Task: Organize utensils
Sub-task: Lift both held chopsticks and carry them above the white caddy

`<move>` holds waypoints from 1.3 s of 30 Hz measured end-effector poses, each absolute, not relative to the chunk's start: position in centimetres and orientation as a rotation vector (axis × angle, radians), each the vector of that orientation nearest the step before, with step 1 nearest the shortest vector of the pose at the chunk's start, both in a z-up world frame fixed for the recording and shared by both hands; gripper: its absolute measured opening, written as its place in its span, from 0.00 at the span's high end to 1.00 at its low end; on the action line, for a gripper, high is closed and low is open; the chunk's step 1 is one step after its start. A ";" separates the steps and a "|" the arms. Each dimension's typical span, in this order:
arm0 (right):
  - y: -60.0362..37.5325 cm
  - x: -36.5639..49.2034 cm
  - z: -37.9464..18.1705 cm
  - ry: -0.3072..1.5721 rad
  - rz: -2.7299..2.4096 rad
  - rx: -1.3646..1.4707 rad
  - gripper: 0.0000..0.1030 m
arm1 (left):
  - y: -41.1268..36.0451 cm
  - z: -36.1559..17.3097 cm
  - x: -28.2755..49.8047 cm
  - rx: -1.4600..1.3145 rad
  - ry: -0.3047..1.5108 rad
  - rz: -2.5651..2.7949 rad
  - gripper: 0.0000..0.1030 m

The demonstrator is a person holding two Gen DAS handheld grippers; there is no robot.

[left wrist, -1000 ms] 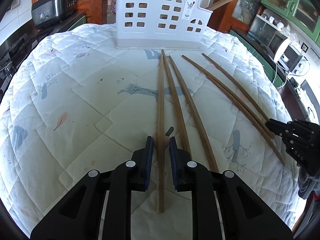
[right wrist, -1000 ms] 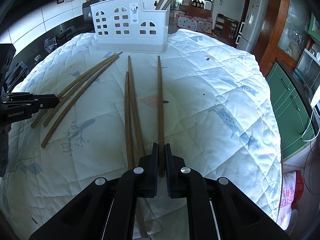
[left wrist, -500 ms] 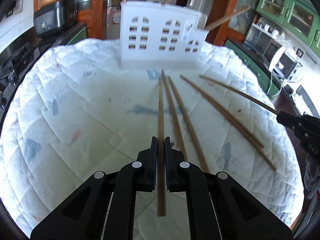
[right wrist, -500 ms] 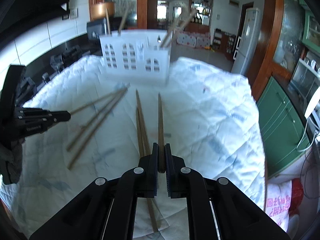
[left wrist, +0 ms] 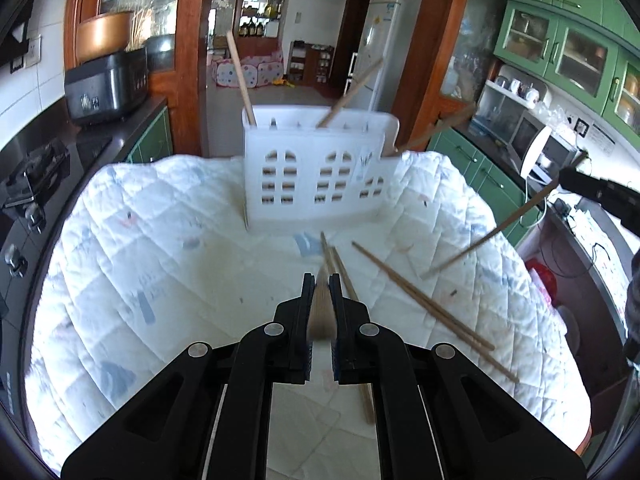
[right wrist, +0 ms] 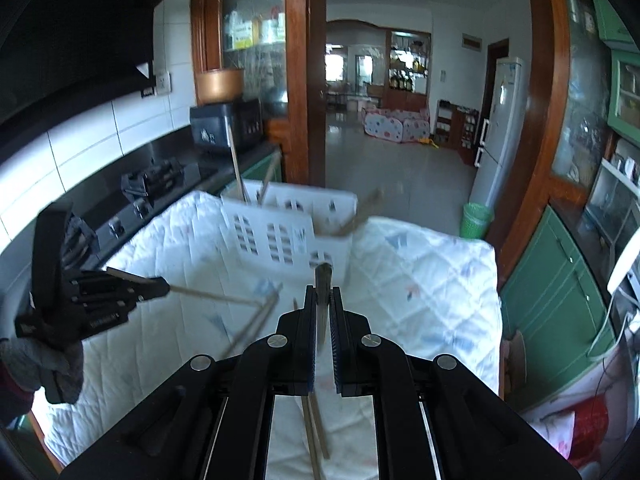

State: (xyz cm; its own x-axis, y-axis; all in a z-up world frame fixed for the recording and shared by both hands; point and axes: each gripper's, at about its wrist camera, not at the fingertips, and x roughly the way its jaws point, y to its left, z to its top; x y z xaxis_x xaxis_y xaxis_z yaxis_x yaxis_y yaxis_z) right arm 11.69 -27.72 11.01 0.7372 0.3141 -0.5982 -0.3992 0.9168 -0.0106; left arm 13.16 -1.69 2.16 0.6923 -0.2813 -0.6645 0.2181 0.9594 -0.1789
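Note:
My left gripper (left wrist: 320, 280) is shut on a wooden chopstick (left wrist: 321, 308), lifted above the quilt, its far end pointing at me. It shows in the right wrist view (right wrist: 158, 286) with its chopstick (right wrist: 216, 296) sticking out. My right gripper (right wrist: 322, 292) is shut on another chopstick (right wrist: 323, 280), raised; it shows in the left wrist view (left wrist: 568, 178) holding that chopstick (left wrist: 488, 236) slanted down. The white slotted utensil holder (left wrist: 316, 176) stands at the table's far side with several chopsticks in it. Several chopsticks (left wrist: 420, 300) lie on the quilt.
The table is covered by a white quilted cloth (left wrist: 140, 272). A stove (right wrist: 152, 188) and a black cooker (left wrist: 106, 84) stand on the counter to the left. Green cabinets (left wrist: 480, 168) and a microwave (left wrist: 536, 144) are to the right.
Both grippers have lifted their chopsticks off the quilt and tilted up. The left gripper closed on its chopstick a second ago. The holder now sits lower and farther in both views.

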 end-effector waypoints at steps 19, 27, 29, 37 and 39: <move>-24.9 20.3 21.8 0.514 0.427 -0.103 0.94 | -0.4 18.5 18.4 -0.019 0.447 -0.278 0.94; -23.7 23.1 20.8 0.514 0.409 -0.101 0.94 | -0.3 19.0 22.4 -0.038 0.431 -0.216 0.94; -23.4 23.7 20.0 0.532 0.408 -0.097 0.94 | -0.4 17.7 23.6 -0.052 0.462 -0.208 0.94; -23.0 24.9 16.6 0.599 0.404 -0.102 0.94 | 0.5 13.5 25.3 -0.080 0.560 -0.196 0.94; -23.1 25.0 16.0 0.609 0.402 -0.098 0.94 | 0.6 12.9 25.5 -0.088 0.576 -0.198 0.94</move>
